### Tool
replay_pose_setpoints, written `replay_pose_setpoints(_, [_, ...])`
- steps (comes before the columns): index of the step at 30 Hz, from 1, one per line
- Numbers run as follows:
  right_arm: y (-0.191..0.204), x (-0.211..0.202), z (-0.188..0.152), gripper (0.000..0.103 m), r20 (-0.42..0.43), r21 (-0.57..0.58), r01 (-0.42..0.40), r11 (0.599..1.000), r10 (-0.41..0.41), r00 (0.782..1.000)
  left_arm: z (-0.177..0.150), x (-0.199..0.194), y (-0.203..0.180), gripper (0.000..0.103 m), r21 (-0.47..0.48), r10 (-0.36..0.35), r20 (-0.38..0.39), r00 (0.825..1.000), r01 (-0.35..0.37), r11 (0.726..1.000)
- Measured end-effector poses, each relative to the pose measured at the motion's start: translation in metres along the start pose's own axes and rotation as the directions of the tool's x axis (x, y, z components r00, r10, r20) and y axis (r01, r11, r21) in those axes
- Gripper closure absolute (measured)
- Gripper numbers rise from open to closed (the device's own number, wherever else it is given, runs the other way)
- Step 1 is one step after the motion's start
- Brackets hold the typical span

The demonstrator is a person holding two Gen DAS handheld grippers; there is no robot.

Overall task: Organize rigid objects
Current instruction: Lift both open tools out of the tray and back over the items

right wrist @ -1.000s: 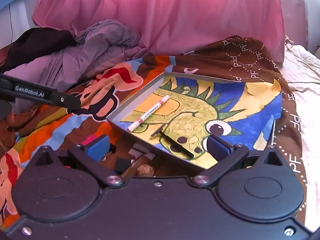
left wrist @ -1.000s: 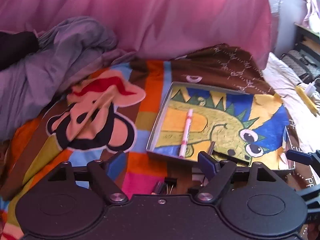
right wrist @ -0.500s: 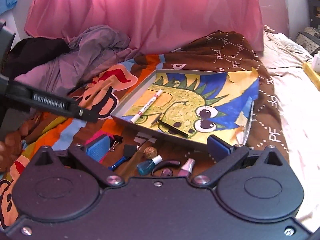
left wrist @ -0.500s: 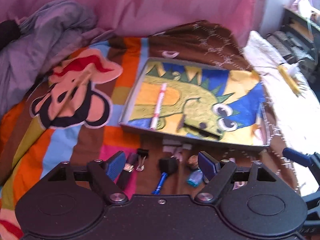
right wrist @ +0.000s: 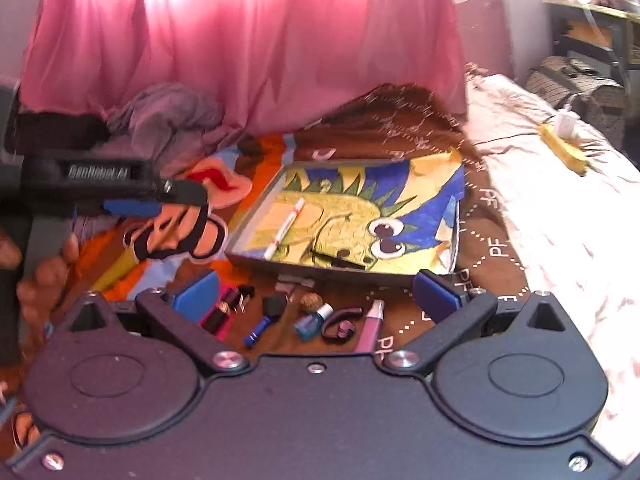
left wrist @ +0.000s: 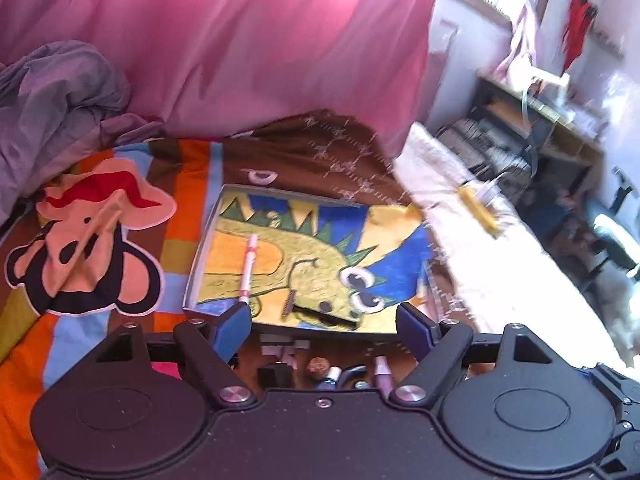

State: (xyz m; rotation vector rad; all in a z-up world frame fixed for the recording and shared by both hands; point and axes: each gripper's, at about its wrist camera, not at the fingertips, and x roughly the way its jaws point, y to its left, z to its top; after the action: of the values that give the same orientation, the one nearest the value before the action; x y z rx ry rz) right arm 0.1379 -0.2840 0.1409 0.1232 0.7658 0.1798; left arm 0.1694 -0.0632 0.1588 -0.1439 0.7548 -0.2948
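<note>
A shallow grey tray (right wrist: 320,270) lined with a dinosaur picture lies on the bed. Inside it are a white and pink marker (right wrist: 286,222) and a black stick (right wrist: 340,260). On the blanket in front of it sit small items: a binder clip (right wrist: 244,296), a blue brush (right wrist: 264,320), a walnut-like ball (right wrist: 311,301), a nail polish bottle (right wrist: 312,322), a black ear hook (right wrist: 340,326) and a pink lip gloss tube (right wrist: 370,326). My right gripper (right wrist: 316,295) hovers open above them, empty. My left gripper (left wrist: 325,328) is open and empty too, near the tray's (left wrist: 200,264) front edge, over the marker's (left wrist: 248,268) end.
A crumpled purple cloth (left wrist: 60,96) lies at the back left under a pink curtain (right wrist: 248,40). To the right, a yellow power strip (right wrist: 562,148) rests on a white sheet (right wrist: 560,240), with shelves (left wrist: 520,140) beyond. A hand (right wrist: 40,276) holds the left gripper (right wrist: 160,196).
Both grippers have drawn back and up from the tray, bringing the small items in front of it into view. The left view has swung towards the right. Both stay open.
</note>
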Motion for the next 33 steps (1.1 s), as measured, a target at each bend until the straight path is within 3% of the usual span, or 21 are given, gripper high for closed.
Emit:
replay_pose_setpoints(4, [0.036,-0.023,0.016,0.001,-0.009,0.018,0.068,0.998,-0.068,0.998,-0.005,-0.018,0.023,0.022,-0.072,-0.045,0.013,0.999,0.045,0.996])
replay_pose_setpoints(11, [0.097,-0.079,0.037,0.001,0.007,0.011,0.182,0.983,-0.182,0.983,-0.011,-0.049,0.05,0.022,-0.089,-0.08,0.038,0.996,0.083,0.993])
replay_pose_setpoints(15, [0.134,-0.108,0.053,0.001,0.022,-0.013,0.186,0.982,-0.186,0.982,-0.017,-0.08,0.061,0.021,-0.086,-0.077,0.056,0.995,0.081,0.993])
replay_pose_setpoints(19, [0.17,-0.118,0.064,0.001,0.037,-0.07,0.15,0.986,-0.148,0.988,-0.023,-0.109,0.081,0.02,-0.154,-0.083,0.063,0.995,0.092,0.984])
replay_pose_setpoints(22, [0.191,-0.12,0.075,0.001,0.029,-0.19,0.154,0.97,-0.151,0.988,-0.022,-0.123,0.093,0.02,-0.211,-0.09,0.064,0.994,0.101,0.972])
replay_pose_setpoints(25, [0.2,-0.122,0.084,0.001,0.007,-0.227,0.142,0.964,-0.144,0.99,-0.021,-0.136,0.099,0.02,-0.196,-0.093,0.102,0.99,0.111,0.974])
replay_pose_setpoints(28, [0.209,-0.122,0.092,0.001,-0.026,-0.227,0.204,0.952,-0.216,0.976,-0.024,-0.142,0.101,0.02,-0.183,-0.08,0.104,0.991,0.098,0.978])
replay_pose_setpoints(33, [0.219,-0.105,0.089,0.001,-0.158,-0.203,0.291,0.935,-0.324,0.933,-0.035,-0.141,0.099,0.02,-0.174,-0.065,0.055,0.996,0.074,0.982])
